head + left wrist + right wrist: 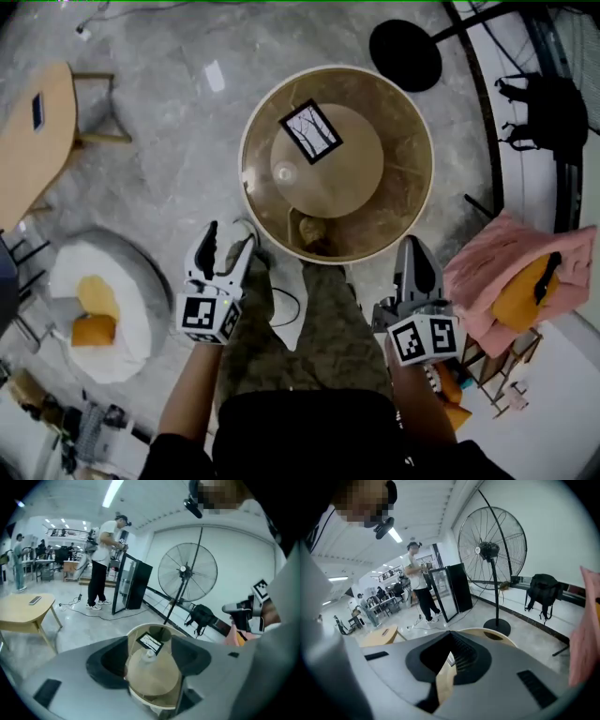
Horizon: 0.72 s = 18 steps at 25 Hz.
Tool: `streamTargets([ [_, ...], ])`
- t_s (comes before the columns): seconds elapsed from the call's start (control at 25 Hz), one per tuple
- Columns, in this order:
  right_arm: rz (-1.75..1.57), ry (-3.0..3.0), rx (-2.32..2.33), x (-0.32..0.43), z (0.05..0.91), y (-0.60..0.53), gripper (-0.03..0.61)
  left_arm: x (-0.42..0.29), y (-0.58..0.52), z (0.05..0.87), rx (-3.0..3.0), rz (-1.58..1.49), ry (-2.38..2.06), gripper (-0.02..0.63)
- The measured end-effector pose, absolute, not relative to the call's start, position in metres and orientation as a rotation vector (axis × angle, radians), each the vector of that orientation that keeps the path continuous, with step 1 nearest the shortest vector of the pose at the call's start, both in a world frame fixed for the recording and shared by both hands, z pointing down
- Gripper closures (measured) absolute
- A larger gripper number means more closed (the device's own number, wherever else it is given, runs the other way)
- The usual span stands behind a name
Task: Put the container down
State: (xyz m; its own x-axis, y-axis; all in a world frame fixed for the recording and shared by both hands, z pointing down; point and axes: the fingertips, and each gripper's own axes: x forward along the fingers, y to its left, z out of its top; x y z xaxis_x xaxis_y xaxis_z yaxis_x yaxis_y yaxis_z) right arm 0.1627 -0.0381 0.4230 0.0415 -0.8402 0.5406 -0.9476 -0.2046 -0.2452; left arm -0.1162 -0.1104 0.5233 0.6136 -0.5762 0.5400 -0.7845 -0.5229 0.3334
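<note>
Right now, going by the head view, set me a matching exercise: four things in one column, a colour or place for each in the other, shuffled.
Things:
1. fan base
2. cloth
3. phone
4. framed picture

Colour or place:
A. pink, draped at the right
B. on the wooden side table
C. black disc on the floor
D. middle of the round table

Pairs: 1-C, 2-A, 3-B, 4-D

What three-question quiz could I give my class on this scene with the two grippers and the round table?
1. True or false: the left gripper holds the black-and-white card.
2. Which has its jaws apart? A: left gripper. B: right gripper.
3. Fill in: the black-and-white card lies on the round ___.
Key: 1 false; 2 A; 3 table.
</note>
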Motion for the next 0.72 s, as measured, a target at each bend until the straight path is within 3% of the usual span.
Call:
streamTargets([
  [0.08, 0.836, -1.891, 2.129, 0.158, 0.373, -0.036, 0.557, -0.120, -0.106, 0.476, 2.236, 0.488, -1.115, 0.411],
  [0.2, 0.719, -1.913, 2.109, 0.133, 0.316, -0.023, 0.557, -0.108, -0.100, 0.392, 2.327, 0.414, -1.052, 0.533],
  [0.48, 0.573, -1.923, 2.157, 0.066, 0.223, -0.010, 0.557, -0.083, -0.098, 0.220, 2.556, 0.180, -0.829, 0.581],
  [0.72, 0.399, -1.971, 2.256, 0.044, 0.151, -0.019, 0.557, -0.089, -0.100, 0.155, 2.715, 0.132, -0.791, 0.584],
])
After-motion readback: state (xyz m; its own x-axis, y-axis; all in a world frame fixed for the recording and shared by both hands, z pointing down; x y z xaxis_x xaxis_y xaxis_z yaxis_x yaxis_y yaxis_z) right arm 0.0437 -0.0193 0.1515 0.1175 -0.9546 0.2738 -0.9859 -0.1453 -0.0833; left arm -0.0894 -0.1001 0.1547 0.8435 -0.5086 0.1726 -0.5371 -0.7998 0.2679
